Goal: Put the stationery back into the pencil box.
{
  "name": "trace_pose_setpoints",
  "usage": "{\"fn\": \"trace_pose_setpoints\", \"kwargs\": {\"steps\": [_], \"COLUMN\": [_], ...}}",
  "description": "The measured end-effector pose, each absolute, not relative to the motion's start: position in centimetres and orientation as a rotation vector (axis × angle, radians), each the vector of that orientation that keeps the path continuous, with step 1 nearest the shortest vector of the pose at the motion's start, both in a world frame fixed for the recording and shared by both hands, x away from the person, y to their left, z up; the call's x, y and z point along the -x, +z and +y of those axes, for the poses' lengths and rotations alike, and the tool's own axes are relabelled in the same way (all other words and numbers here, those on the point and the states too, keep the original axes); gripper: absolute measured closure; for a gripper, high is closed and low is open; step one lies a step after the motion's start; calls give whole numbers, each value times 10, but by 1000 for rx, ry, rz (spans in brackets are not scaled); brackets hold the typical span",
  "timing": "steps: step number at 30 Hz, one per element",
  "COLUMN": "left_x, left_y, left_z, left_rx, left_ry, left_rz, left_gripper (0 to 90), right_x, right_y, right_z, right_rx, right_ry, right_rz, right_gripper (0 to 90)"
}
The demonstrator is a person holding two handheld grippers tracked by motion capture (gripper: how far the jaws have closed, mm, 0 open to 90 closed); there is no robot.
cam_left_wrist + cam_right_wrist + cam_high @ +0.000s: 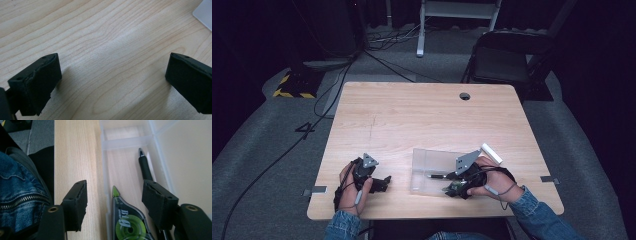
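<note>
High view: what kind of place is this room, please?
Probably a recording studio or lab set up for filming handling work, not a home. A bare wooden table stands on grey carpet amid dark curtains, cables trail across the floor, and a folding chair waits behind.

Wooden table [422,115], clear tray [432,167], right gripper [451,188] in tray, left gripper [384,183] apart

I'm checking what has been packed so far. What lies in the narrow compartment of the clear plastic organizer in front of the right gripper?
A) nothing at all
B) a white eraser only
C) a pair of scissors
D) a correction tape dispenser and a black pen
D: the right gripper view shows a green-wheeled correction tape dispenser and a black pen lying side by side inside the clear organizer, between the right gripper's open jaws.
</note>
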State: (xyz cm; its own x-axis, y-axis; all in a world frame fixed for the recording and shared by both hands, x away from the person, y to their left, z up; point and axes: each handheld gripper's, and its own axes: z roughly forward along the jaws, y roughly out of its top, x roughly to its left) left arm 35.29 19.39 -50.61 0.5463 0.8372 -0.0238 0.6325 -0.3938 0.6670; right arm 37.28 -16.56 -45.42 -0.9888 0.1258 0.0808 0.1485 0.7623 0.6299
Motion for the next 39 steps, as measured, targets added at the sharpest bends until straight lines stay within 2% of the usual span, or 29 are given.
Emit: {"fn": "trace_pose_setpoints", "kwargs": {"steps": [25, 39], "left_x": [-354, -354], "left_y": [-506, -506], "left_z": [194, 194], "left_rx": [-2156, -2156], "left_ry": [426, 424], "left_rz": [1183, 1184], "left_gripper": [2, 2], "right_x": [-391, -410], "right_y": [-415, -407], "right_z": [-208, -246], "right_rx": [585, 958], "right_ry": [-1329, -1352], "right_rz": [-2900, -2924], "right_gripper": [412, 445]}}
